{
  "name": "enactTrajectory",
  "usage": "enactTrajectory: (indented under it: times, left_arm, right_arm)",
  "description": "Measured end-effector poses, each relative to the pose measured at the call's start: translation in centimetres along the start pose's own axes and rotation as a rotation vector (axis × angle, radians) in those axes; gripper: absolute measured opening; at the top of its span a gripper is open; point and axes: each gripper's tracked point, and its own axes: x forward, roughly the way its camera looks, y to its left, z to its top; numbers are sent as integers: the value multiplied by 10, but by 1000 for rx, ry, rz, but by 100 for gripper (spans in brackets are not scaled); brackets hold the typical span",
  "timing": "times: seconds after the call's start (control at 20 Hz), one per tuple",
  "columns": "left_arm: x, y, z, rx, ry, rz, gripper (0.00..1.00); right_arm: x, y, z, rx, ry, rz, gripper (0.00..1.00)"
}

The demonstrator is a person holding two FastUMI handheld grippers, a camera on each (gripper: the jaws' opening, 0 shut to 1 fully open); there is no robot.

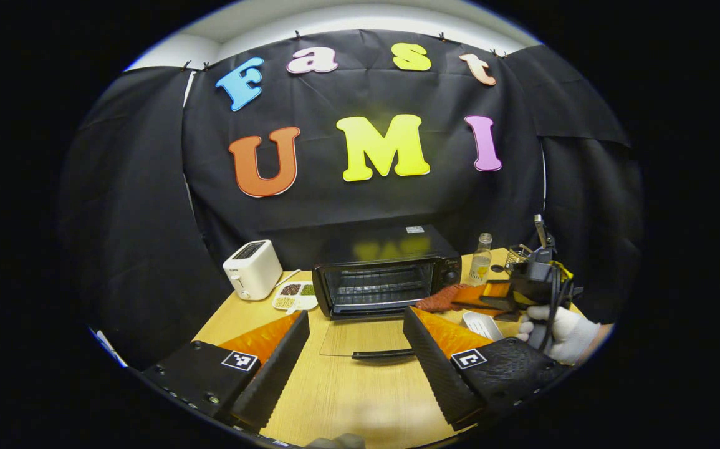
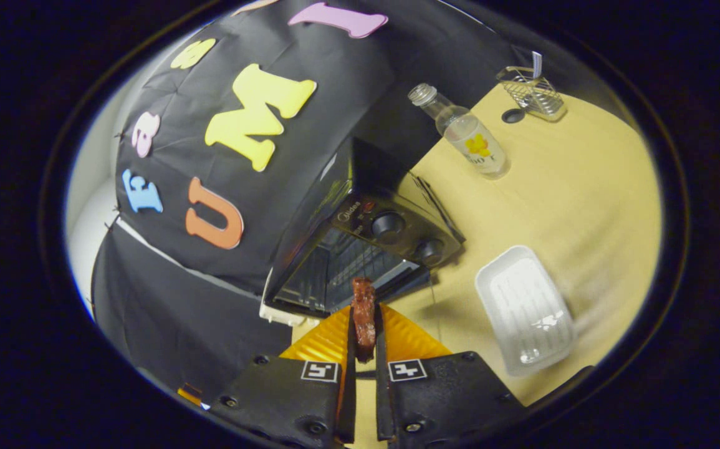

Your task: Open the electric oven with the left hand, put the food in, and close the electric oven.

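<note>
The black electric oven (image 1: 384,274) stands at the back of the wooden table with its glass door (image 1: 360,337) folded down flat, handle toward me. My left gripper (image 1: 356,315) hovers open in front of the door, nothing between its fingers. To the right, a gloved hand (image 1: 562,330) holds my right gripper (image 1: 469,299), which carries a reddish-brown piece of food (image 1: 437,300) near the oven's right front corner. In the right gripper view, the right gripper (image 2: 364,327) is shut on that food (image 2: 363,302), tilted, pointing at the oven (image 2: 360,243) opening with its wire rack inside.
A white toaster (image 1: 252,269) and a divided plate of beans (image 1: 296,295) sit left of the oven. A glass bottle (image 2: 465,134), a small wire rack (image 2: 531,90) and an empty white tray (image 2: 525,308) lie to the oven's right.
</note>
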Motion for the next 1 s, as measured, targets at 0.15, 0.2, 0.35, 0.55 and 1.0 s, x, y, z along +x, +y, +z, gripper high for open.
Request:
enactTrajectory:
  times: [0.15,0.2,0.35,0.55,1.0]
  left_arm:
    - [3,21,-7,8,13,-11,96]
    - [5,29,-10,6,18,-6,97]
    - [7,47,-14,5,27,5,97]
    - [9,63,-18,4,33,2,97]
    - [20,88,-38,-33,67,32,97]
  right_arm:
    - [43,12,-17,19,-63,-2,16]
    - [56,17,-19,36,-87,-2,12]
    - [92,22,-23,126,-163,-9,16]
    - [128,28,-23,202,-237,-6,16]
    - [170,24,-17,185,-313,-73,16]
